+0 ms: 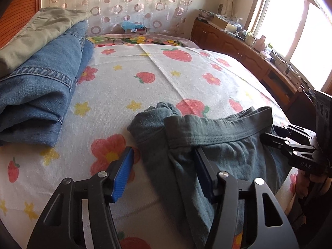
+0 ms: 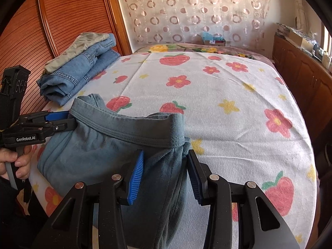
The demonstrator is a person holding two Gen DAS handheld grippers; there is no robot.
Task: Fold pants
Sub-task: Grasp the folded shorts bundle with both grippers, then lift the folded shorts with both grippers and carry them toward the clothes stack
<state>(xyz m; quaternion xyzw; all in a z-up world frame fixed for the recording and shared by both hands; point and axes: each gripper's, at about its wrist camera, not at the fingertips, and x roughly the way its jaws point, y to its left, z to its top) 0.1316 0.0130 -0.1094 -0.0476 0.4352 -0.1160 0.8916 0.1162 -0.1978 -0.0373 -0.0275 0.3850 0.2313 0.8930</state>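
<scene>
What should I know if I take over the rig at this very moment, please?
Left gripper: open; the fabric lies against one finger and the other is bare.
Right gripper: fabric fills the gap between its fingers; I cannot tell if it is clamped.
Pants: grey-green, bunched at the near edge of the bed, with the waistband running between the two grippers.
Done: folded jeans with a khaki garment on top, stacked at the bed's far left.
Left: this pair is not yet folded; probably spread it flat first.

Grey-green pants (image 2: 108,145) on white strawberry-and-flower sheet (image 2: 228,95), blue jeans (image 2: 76,72)
</scene>
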